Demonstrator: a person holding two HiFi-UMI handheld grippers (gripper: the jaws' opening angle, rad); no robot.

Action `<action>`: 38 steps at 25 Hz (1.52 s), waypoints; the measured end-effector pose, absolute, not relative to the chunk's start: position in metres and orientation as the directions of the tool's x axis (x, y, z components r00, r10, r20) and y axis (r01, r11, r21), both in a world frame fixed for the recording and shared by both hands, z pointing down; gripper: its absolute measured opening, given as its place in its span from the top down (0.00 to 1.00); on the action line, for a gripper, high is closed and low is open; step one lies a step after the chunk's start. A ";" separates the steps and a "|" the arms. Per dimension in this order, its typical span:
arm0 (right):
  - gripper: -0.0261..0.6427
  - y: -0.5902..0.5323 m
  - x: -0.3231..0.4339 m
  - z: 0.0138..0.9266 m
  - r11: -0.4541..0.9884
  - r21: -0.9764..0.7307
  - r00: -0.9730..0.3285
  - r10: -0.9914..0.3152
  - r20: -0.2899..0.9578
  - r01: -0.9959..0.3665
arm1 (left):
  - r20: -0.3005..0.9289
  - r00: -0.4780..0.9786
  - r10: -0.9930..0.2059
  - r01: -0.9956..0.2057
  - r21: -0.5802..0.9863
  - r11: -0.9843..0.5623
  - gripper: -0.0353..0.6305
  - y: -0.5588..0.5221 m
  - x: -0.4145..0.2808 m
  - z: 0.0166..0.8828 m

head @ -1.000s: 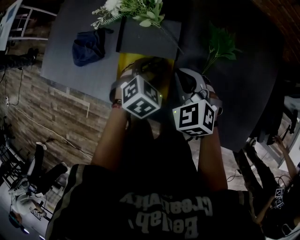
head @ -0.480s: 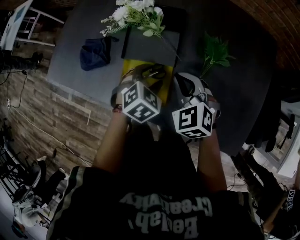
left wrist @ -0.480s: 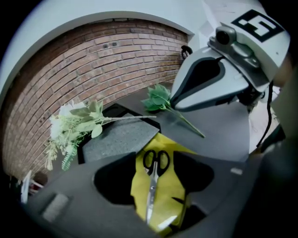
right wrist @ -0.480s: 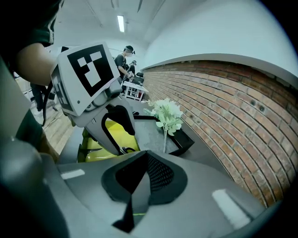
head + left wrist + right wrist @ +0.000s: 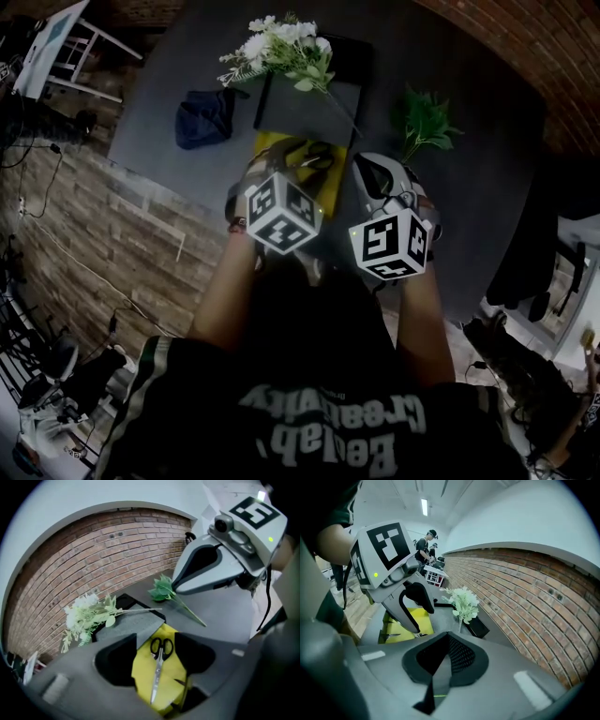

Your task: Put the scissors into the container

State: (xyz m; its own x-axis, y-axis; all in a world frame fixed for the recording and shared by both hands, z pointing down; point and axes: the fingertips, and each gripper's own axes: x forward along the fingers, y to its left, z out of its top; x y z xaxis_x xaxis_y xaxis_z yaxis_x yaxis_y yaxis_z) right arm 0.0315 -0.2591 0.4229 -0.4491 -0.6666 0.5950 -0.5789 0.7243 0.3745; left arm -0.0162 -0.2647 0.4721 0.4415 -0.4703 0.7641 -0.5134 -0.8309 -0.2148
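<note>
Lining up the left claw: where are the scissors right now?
In the left gripper view the scissors lie on the yellow sheet, seen between the jaws of the open left claw, handles toward the grey box.

- Head view: from above the person, steeply down onto the table (image 5: pixel 187 66); the farthest camera.
- Left gripper view: rides the left tool (image 5: pixel 156 637), low over the table, facing the brick wall (image 5: pixel 93 559).
- Right gripper view: rides the right tool (image 5: pixel 446 641), low, looking along that wall.
- All three share the white flowers (image 5: pixel 286 42) and yellow sheet (image 5: pixel 274 142).
</note>
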 end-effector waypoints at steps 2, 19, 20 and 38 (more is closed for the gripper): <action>0.95 -0.259 0.031 0.417 0.725 0.378 -0.454 -0.668 0.589 -0.576 | 0.753 0.446 -0.484 -0.521 -0.221 -0.824 0.56 -0.266 -0.016 0.465; 0.95 -0.254 0.026 0.370 0.725 0.408 -0.506 -0.683 0.526 -0.555 | 0.658 0.504 -0.560 -0.559 -0.246 -0.792 0.57 -0.262 -0.005 0.403; 0.95 -0.253 0.026 0.367 0.725 0.413 -0.509 -0.684 0.522 -0.551 | 0.647 0.512 -0.565 -0.566 -0.240 -0.789 0.57 -0.261 -0.004 0.399; 0.95 -0.220 0.022 0.321 0.733 0.387 -0.592 -0.680 0.432 -0.559 | 0.509 0.568 -0.647 -0.606 -0.273 -0.747 0.57 -0.228 -0.005 0.337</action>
